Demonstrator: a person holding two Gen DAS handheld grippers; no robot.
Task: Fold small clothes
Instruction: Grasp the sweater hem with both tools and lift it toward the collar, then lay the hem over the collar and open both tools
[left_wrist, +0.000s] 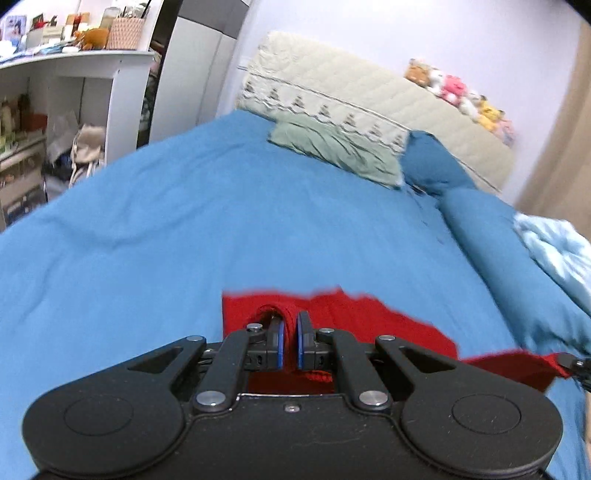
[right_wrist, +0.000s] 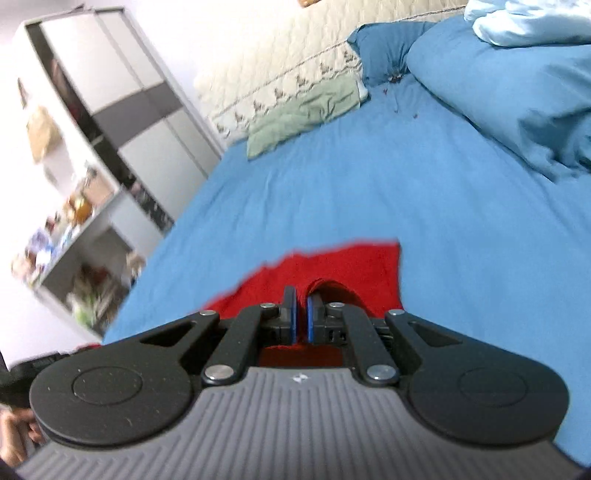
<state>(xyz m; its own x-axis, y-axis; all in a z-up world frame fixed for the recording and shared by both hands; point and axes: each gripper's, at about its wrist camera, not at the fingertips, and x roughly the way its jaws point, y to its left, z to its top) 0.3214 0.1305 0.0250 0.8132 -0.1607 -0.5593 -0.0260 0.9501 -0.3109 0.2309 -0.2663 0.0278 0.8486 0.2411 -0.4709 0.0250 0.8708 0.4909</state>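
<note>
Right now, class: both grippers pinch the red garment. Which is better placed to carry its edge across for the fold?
Probably the left gripper: the red garment spreads rightward from it. The right gripper grips near the far corner, suited to anchoring.

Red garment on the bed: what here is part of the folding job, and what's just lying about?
In the job:
- red garment
- left gripper, shut on it
- right gripper, shut on it
- blue bedsheet, work surface

Lying about:
- green cloth by the headboard
- blue pillows
- light blue blanket
- plush toys
- shelf clutter
</note>
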